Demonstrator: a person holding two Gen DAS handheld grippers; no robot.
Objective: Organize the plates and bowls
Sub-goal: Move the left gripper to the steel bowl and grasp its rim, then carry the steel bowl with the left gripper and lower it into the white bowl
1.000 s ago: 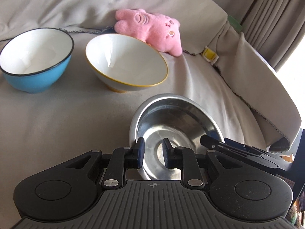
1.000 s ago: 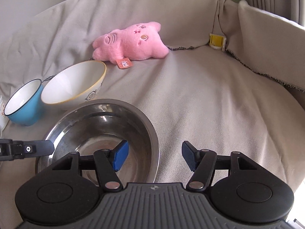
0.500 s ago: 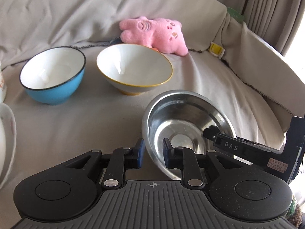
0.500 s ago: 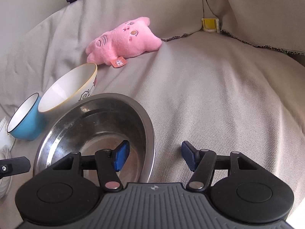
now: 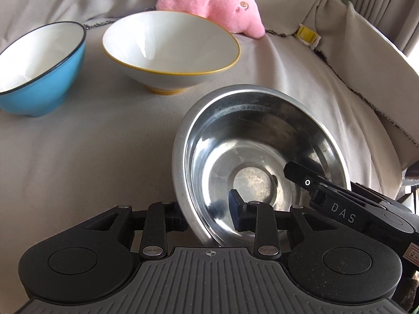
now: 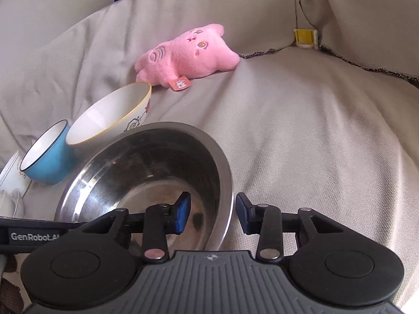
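A steel bowl [image 5: 256, 154] lies on the cloth-covered sofa seat, also in the right wrist view [image 6: 146, 170]. My left gripper [image 5: 207, 214] straddles its near-left rim with a gap on each side, one finger outside, one inside. My right gripper [image 6: 212, 214] straddles its right rim the same way, open. Behind stand a white bowl with a yellow rim [image 5: 170, 49] and a blue bowl [image 5: 39, 65]; both also show in the right wrist view, white bowl [image 6: 110, 112], blue bowl [image 6: 47, 157].
A pink plush toy [image 5: 212, 2] lies at the back, also in the right wrist view [image 6: 188, 55]. A yellow clip [image 6: 305, 38] sits at the cushion seam. The sofa back and side cushions rise behind and right. White items [image 6: 10, 183] lie at far left.
My left gripper has opened from pinching the steel bowl's rim. The right gripper has narrowed and moved over the right rim. The bowl has come down toward the seat.
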